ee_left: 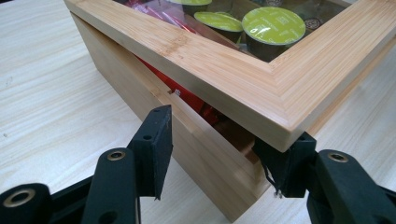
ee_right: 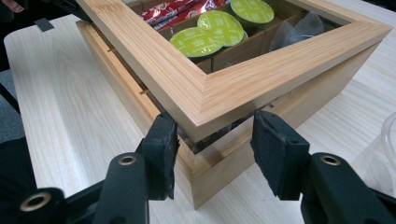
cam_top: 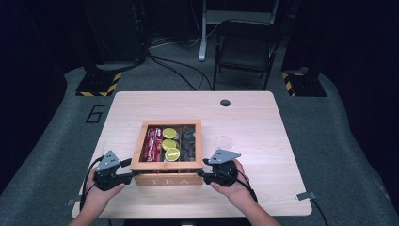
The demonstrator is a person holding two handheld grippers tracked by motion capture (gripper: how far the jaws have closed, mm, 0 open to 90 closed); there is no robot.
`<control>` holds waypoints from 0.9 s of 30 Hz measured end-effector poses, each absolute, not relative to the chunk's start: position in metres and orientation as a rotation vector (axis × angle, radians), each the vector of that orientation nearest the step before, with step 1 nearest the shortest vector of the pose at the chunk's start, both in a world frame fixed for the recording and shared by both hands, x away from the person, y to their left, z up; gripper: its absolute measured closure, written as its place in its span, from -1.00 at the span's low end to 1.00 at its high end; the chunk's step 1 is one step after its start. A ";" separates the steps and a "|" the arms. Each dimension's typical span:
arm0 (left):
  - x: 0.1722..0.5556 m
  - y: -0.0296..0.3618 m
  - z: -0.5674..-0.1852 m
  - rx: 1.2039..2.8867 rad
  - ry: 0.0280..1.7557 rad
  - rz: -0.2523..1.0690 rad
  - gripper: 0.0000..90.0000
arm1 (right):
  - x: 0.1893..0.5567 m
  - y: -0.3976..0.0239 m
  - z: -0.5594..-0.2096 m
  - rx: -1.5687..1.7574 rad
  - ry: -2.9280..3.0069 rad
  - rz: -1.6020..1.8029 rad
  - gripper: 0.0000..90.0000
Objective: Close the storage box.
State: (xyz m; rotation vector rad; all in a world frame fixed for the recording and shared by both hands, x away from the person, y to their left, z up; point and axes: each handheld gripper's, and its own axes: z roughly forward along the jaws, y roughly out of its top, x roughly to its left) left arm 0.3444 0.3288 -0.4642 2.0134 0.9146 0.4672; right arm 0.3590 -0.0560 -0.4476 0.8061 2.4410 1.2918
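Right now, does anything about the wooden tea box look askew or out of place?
Yes. The glass-windowed lid does not lie flat on the tea box: its front edge is raised, leaving a gap. The left gripper and right gripper straddle its front corners.

light falls from overhead onto the pale worktop [cam_top: 254,122], leaving the room around it dark. the high view is soft and grainy; near fingers [ee_left: 154,149] look slightly blurred.

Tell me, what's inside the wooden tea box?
Through the glass lid of the wooden tea box: red packets, three green-topped round capsules and dark pouches. Anything beneath them is covered.
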 end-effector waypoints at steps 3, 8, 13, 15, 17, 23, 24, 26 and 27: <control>0.344 0.328 -0.465 2.014 0.917 0.459 0.03 | 0.359 -0.056 -0.449 0.801 2.453 1.281 0.13; 0.341 0.330 -0.464 2.023 0.919 0.430 -0.01 | 0.359 -0.055 -0.450 0.806 2.467 1.273 0.13; 0.337 0.329 -0.463 2.034 0.909 0.444 -0.01 | 0.359 -0.055 -0.451 0.807 2.482 1.262 0.13; 0.336 0.328 -0.463 2.042 0.900 0.441 -0.01 | 0.358 -0.054 -0.452 0.830 2.476 1.266 0.13; 0.336 0.327 -0.463 2.043 0.905 0.436 -0.02 | 0.357 -0.055 -0.453 0.833 2.479 1.269 0.12; 0.335 0.324 -0.461 2.066 0.890 0.433 -0.07 | 0.357 -0.054 -0.453 0.831 2.489 1.249 0.07; 0.335 0.323 -0.462 2.063 0.891 0.440 -0.07 | 0.357 -0.054 -0.453 0.828 2.492 1.245 0.07; 0.335 0.323 -0.461 2.067 0.887 0.435 -0.07 | 0.358 -0.054 -0.454 0.819 2.488 1.244 0.07; 0.334 0.322 -0.461 2.065 0.889 0.430 -0.07 | 0.358 -0.054 -0.454 0.812 2.493 1.245 0.07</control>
